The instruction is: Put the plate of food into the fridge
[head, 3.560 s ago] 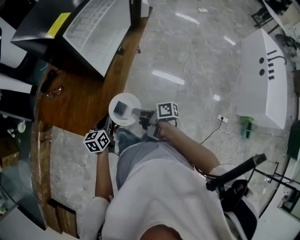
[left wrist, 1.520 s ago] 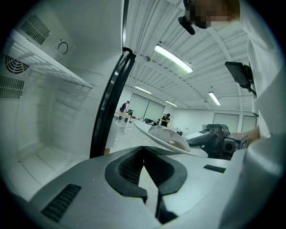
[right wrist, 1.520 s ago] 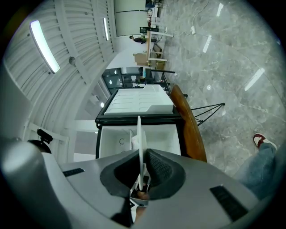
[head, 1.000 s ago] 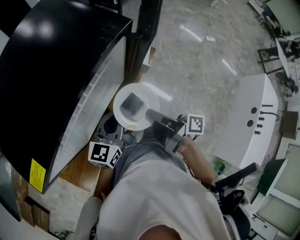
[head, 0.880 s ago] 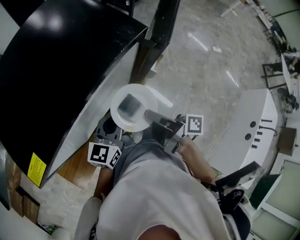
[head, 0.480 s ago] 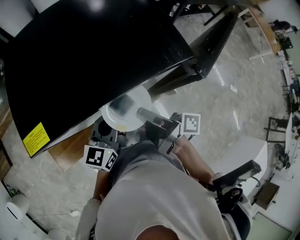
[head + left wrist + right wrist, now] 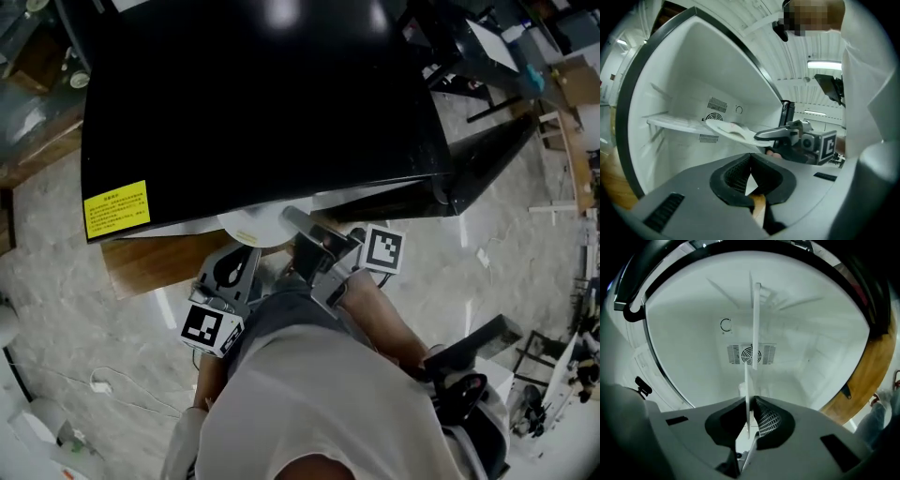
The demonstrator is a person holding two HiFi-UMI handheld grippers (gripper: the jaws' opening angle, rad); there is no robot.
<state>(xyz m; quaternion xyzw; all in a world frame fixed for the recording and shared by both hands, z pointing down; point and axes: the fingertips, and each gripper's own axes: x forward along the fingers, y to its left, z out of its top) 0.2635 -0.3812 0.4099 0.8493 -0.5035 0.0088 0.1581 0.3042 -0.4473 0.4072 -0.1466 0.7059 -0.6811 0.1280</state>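
- In the head view, the right gripper (image 7: 291,217) is seen clamped on the rim of the plate (image 7: 246,225), which is half hidden under the black top of the fridge (image 7: 262,94). Which step is judged to be in hand?
- The insertion itself. The left gripper (image 7: 228,274) is held low beside it, over the wooden tabletop (image 7: 141,267).
- What is shown in the left gripper view?
- Its jaws are pressed together with nothing between them. Beyond them, the plate is held nearly level at the front edge of the shelf (image 7: 670,123). Whether the two touch cannot be told. A pale, flat portion of food (image 7: 732,125) is made out on the plate, but no more detail.
- And in the right gripper view?
- The plate is seen edge-on, gripped between the jaws, with the white interior and the fan vent (image 7: 751,354) behind. Apart from the shelf, nothing is seen stored inside.
- What is called for next?
- Probably the plate is to be pushed deeper and set flat on the shelf. Then the jaws are to be released and drawn straight back.
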